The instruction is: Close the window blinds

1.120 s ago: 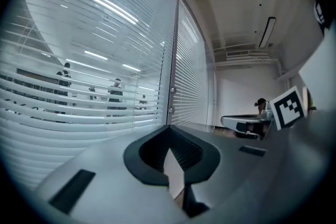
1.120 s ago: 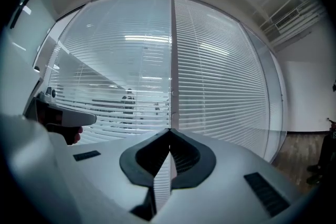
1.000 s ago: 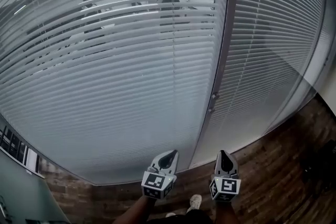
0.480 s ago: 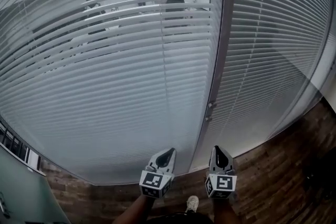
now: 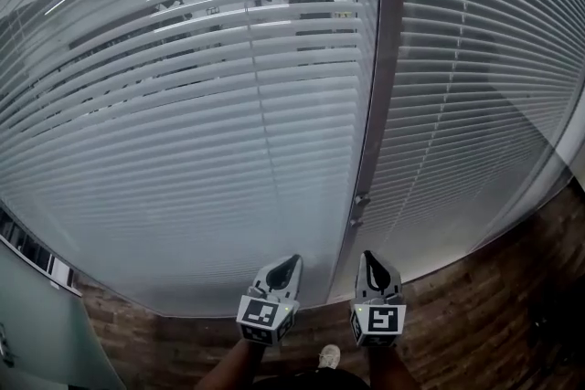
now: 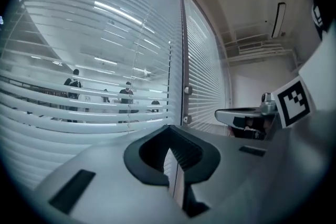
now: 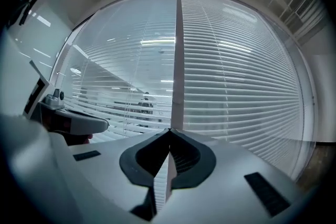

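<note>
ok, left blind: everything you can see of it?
The left blind is a wide horizontal slat blind, pale grey, metal or plastic by the look. It hangs at the window left of the grey post. Its slats are tilted partly open: people and ceiling lights show through the gaps in the upper part, while the lower part reads nearly opaque. A thin cord runs down it. It reaches almost to the floor. Nothing is seen touching it.

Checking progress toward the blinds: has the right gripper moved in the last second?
Yes: in the head view the right gripper has drawn nearer the bracket on the window post.
</note>
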Demonstrator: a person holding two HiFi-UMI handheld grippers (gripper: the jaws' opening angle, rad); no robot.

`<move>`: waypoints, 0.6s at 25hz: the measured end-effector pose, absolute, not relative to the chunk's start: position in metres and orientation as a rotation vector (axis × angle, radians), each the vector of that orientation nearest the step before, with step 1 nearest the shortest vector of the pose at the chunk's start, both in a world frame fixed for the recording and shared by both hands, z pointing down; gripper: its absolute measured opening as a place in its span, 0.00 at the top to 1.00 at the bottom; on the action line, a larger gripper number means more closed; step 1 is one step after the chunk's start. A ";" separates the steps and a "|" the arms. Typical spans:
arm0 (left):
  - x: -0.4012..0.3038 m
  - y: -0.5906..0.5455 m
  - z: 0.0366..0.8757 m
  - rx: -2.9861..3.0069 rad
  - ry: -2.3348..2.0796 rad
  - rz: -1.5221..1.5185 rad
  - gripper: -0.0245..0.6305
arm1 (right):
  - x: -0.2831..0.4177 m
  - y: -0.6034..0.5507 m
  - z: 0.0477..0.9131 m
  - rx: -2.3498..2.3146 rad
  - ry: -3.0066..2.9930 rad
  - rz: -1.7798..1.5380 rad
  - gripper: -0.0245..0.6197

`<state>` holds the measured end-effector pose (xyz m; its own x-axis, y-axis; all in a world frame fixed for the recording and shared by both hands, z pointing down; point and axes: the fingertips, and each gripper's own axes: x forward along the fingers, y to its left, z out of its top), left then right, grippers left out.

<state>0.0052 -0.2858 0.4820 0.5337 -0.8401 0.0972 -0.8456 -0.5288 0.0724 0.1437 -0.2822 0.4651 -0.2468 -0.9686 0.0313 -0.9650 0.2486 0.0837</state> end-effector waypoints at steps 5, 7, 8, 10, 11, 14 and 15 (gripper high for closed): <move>0.012 -0.297 0.472 2.640 -1.563 0.092 0.96 | 0.147 -0.302 0.455 1.824 -2.451 -0.101 0.96; 0.013 -0.301 0.467 2.621 -1.563 0.050 0.96 | 0.147 -0.308 0.451 1.807 -2.475 -0.128 0.96; 0.012 -0.302 0.465 2.612 -1.563 0.033 0.96 | 0.147 -0.311 0.450 1.800 -2.478 -0.134 0.96; 0.010 -0.304 0.462 2.597 -1.580 0.023 0.96 | 0.148 -0.316 0.451 1.792 -2.472 -0.147 0.96; 0.009 -0.305 0.462 2.592 -1.590 0.025 0.96 | 0.148 -0.319 0.449 1.795 -2.467 -0.152 0.96; 0.005 -0.309 0.463 2.590 -1.607 0.043 0.96 | 0.148 -0.327 0.440 1.817 -2.455 -0.169 0.95; 0.004 -0.311 0.464 2.592 -1.610 0.054 0.96 | 0.148 -0.329 0.437 1.817 -2.463 -0.180 0.95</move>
